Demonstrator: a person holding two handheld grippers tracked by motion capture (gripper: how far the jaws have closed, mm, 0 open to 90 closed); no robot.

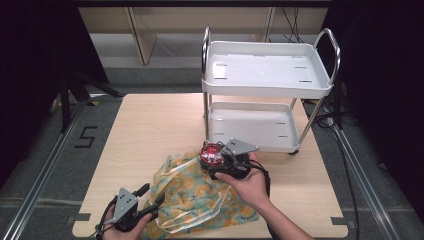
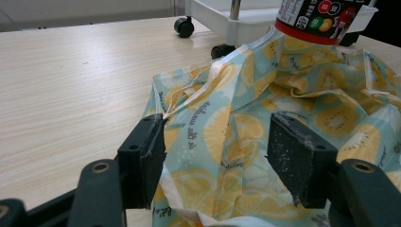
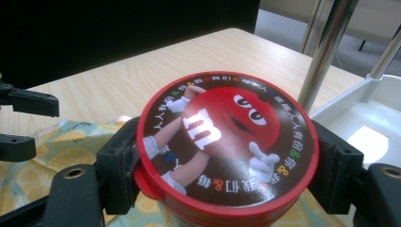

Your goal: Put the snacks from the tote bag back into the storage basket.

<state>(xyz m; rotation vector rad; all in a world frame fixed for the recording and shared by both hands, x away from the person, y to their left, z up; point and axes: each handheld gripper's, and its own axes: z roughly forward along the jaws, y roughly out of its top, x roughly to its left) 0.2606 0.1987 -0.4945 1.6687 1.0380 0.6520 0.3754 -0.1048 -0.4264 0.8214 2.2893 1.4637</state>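
Candy tub [image 3: 226,142] clamped in right gripper [image 3: 227,165], held over fruit-print bag [image 1: 200,195].
Bag lying on desk [image 1: 150,125], just in front of white cart [image 1: 265,75]. Left gripper [image 2: 215,158] jaws apart, straddling bag's near-left edge, not clamped.

1. The table [image 1: 150,130] has a pale wood-grain top with a matt finish.
2. The bag [image 2: 265,118] looks like thin printed plastic with a slight sheen, and it is crinkled.
3. The lid [image 3: 227,137] is glossy red plastic.
4. The cart [image 1: 267,75] has smooth white plastic trays and shiny metal posts.
5. The pads [image 2: 288,156] are rough, black and matt.
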